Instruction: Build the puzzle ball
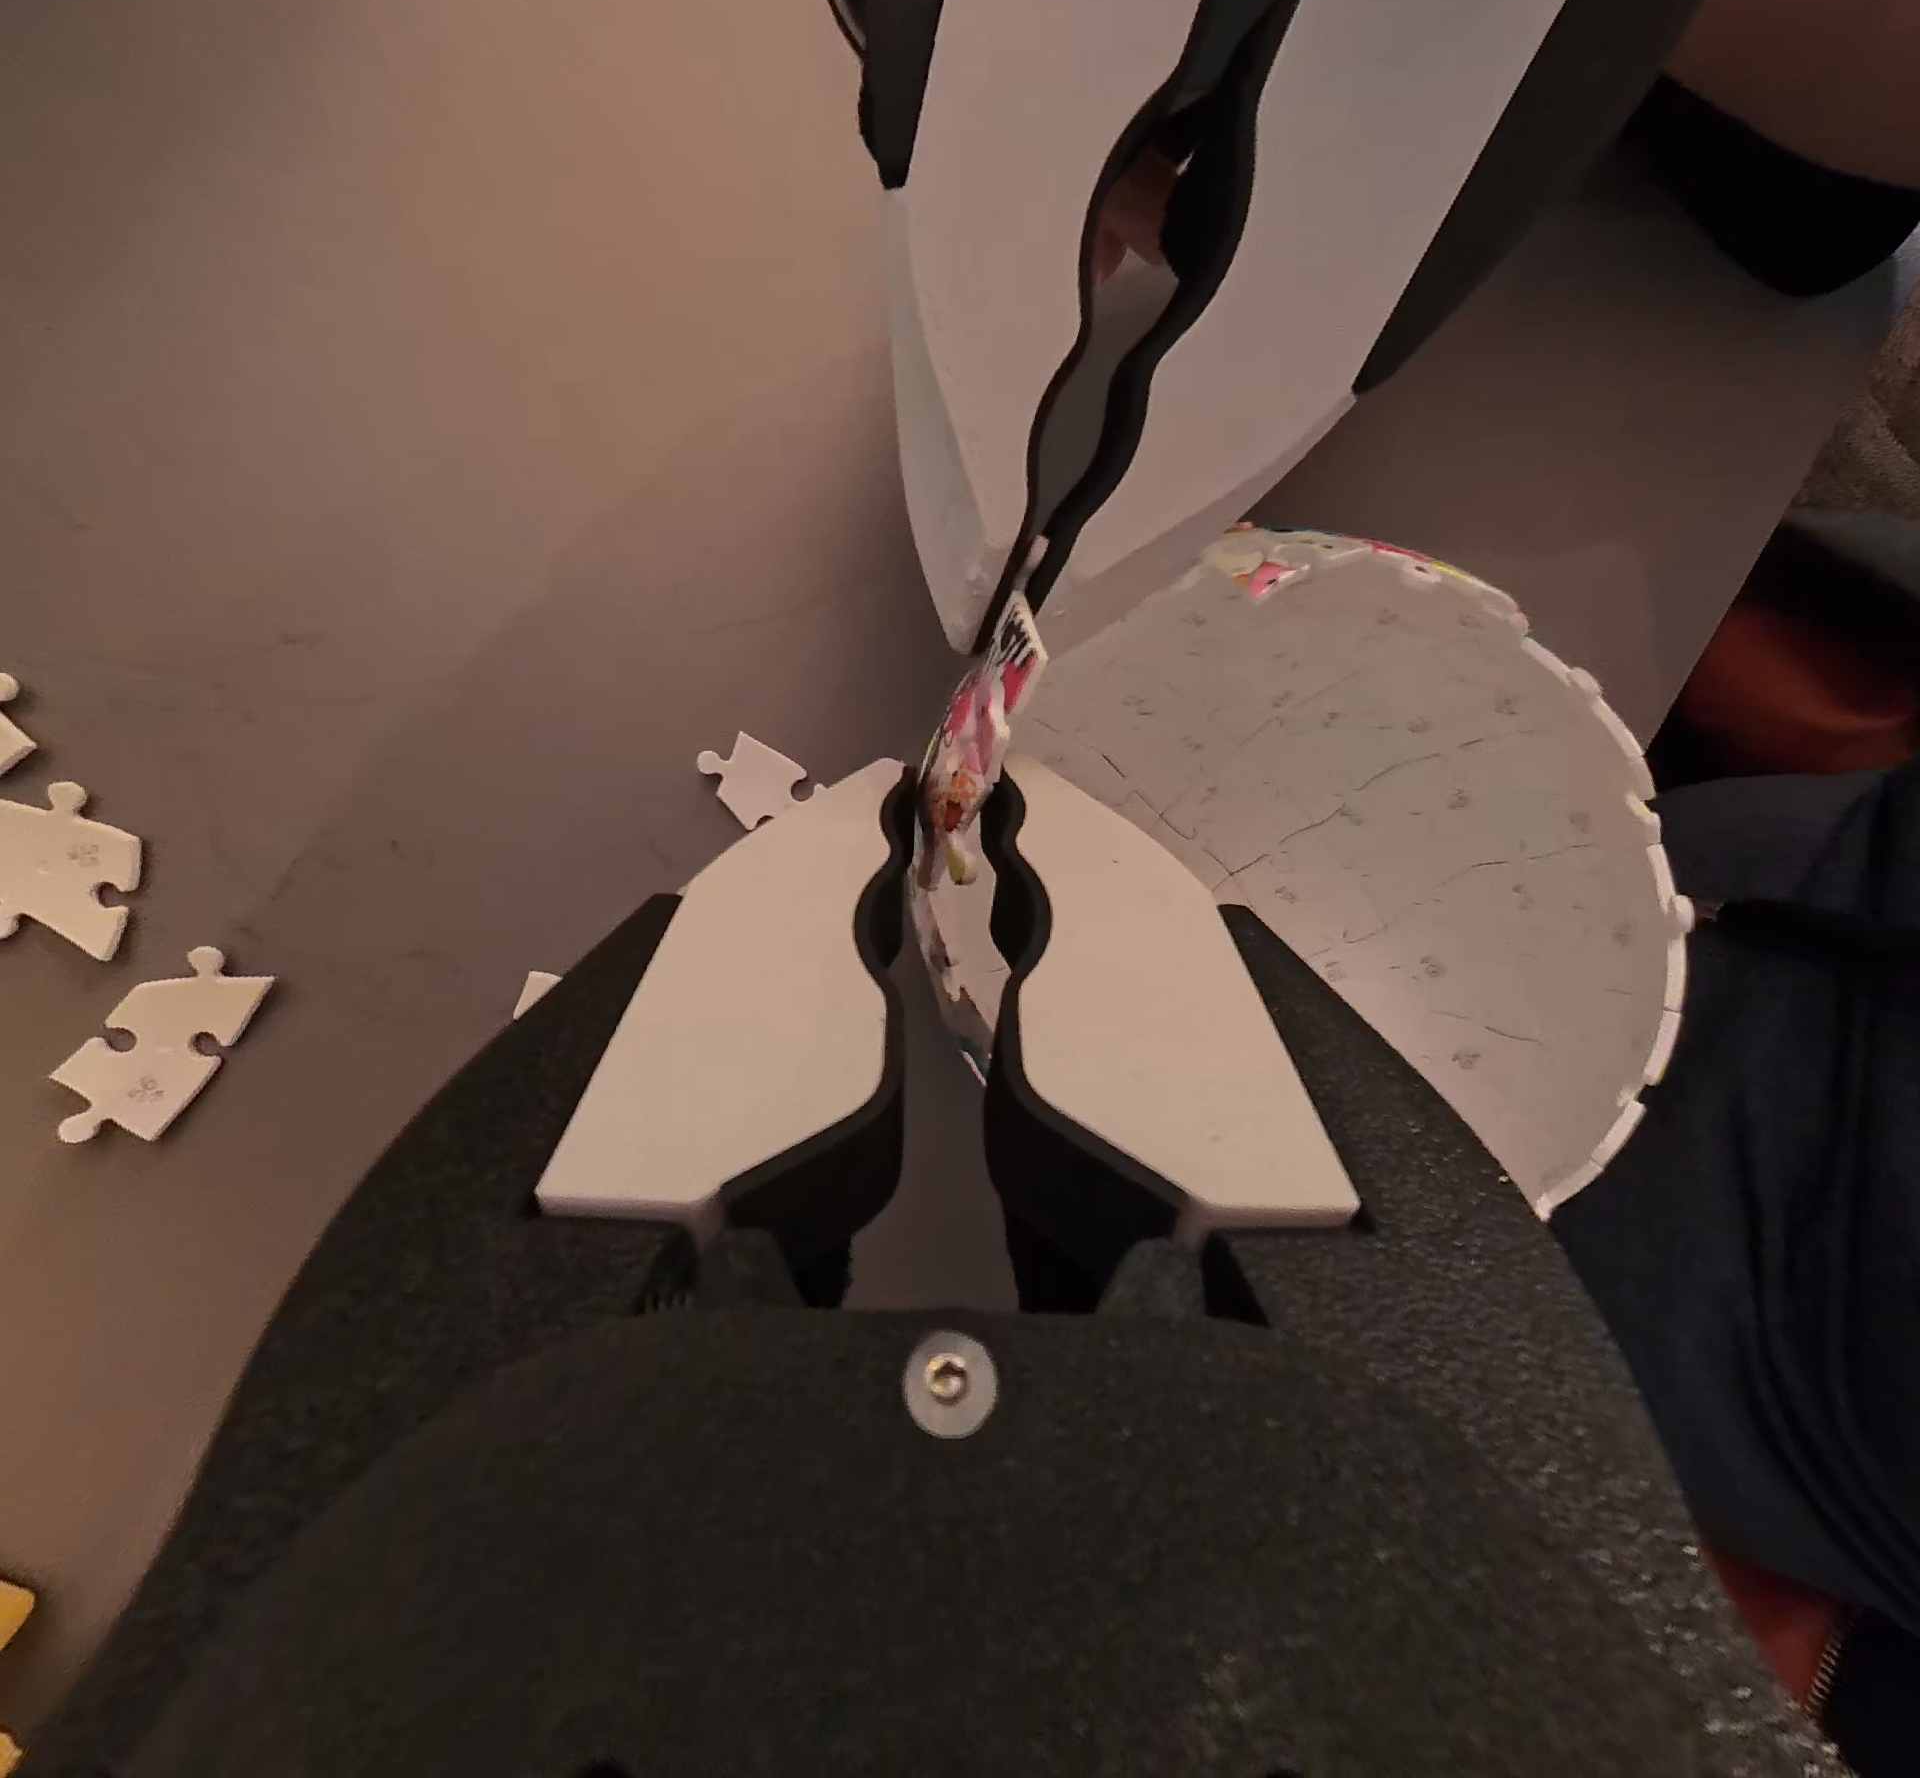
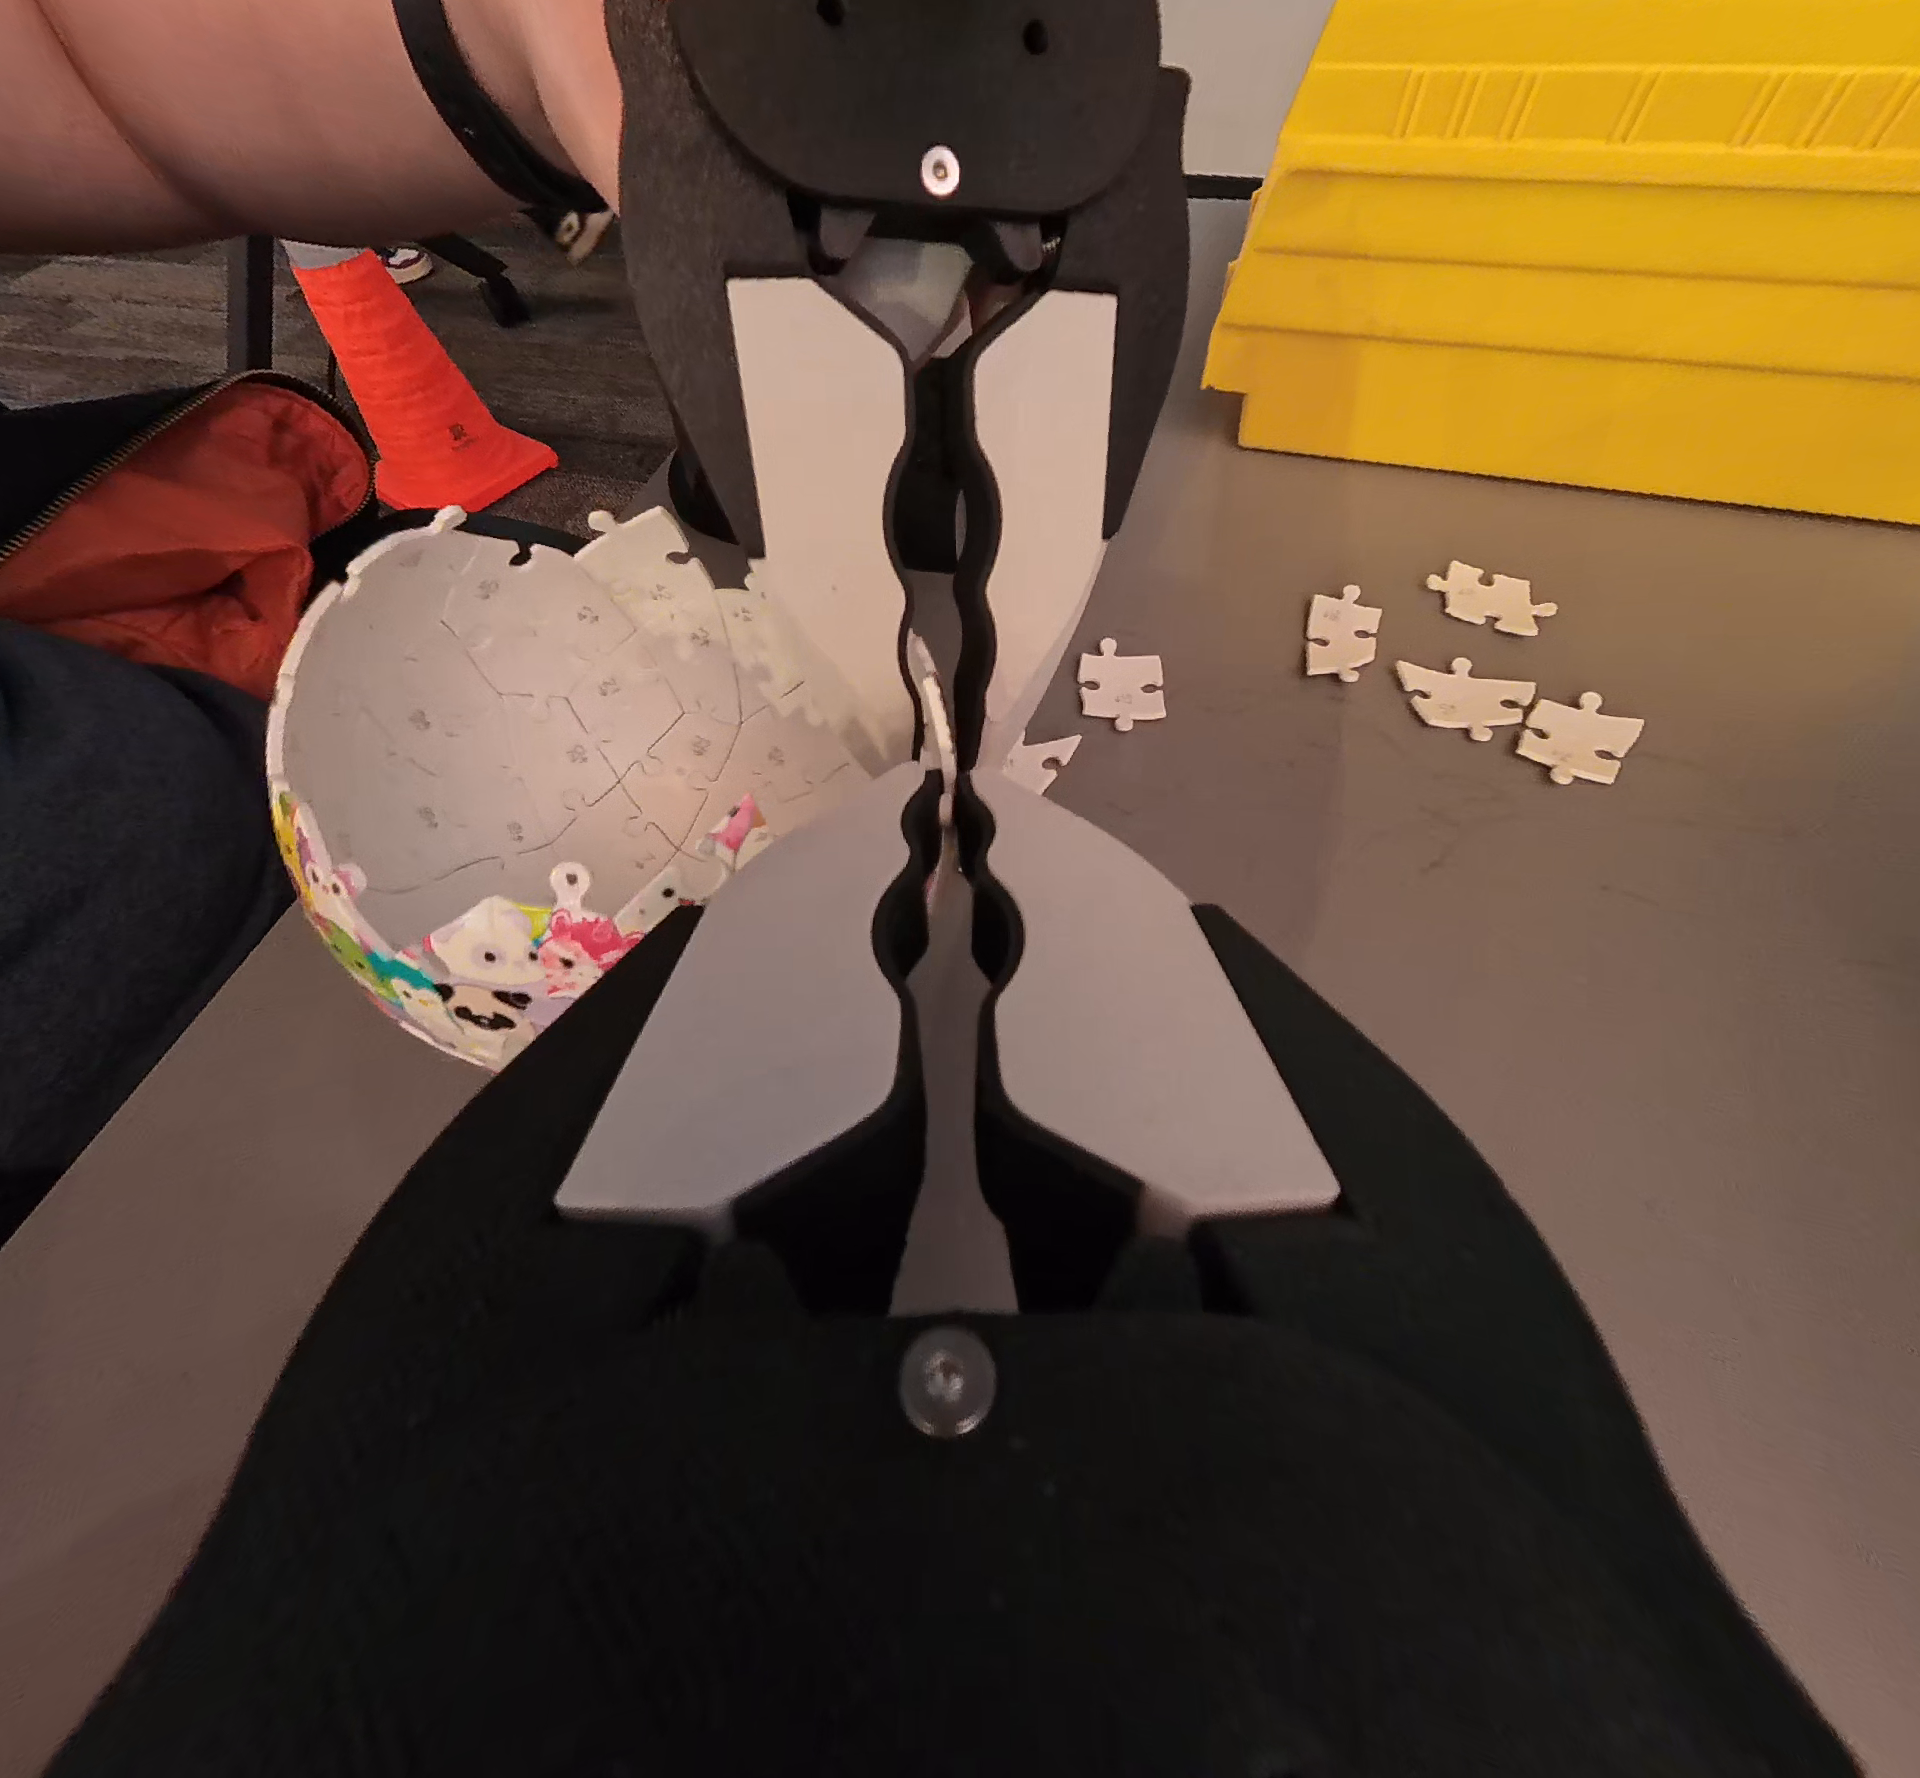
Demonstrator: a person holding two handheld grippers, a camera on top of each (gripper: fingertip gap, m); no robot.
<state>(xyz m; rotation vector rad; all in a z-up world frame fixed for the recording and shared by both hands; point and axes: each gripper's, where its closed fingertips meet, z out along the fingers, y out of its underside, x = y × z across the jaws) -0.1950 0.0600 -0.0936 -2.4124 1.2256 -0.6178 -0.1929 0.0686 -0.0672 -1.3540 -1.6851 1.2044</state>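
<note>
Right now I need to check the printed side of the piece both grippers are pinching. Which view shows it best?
The left wrist view: the held puzzle piece turns its colourful print toward the camera, clamped between the left gripper and right gripper. The right wrist view shows only a thin pale edge between the fingertips.

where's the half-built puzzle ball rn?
The half-built puzzle ball sits on the grey table near its edge by the person's lap, left of the grippers in the right wrist view and right of them in the left wrist view.

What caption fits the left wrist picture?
Both grippers, left gripper and right gripper, pinch colourful puzzle pieces beside the half-built puzzle ball.
</note>
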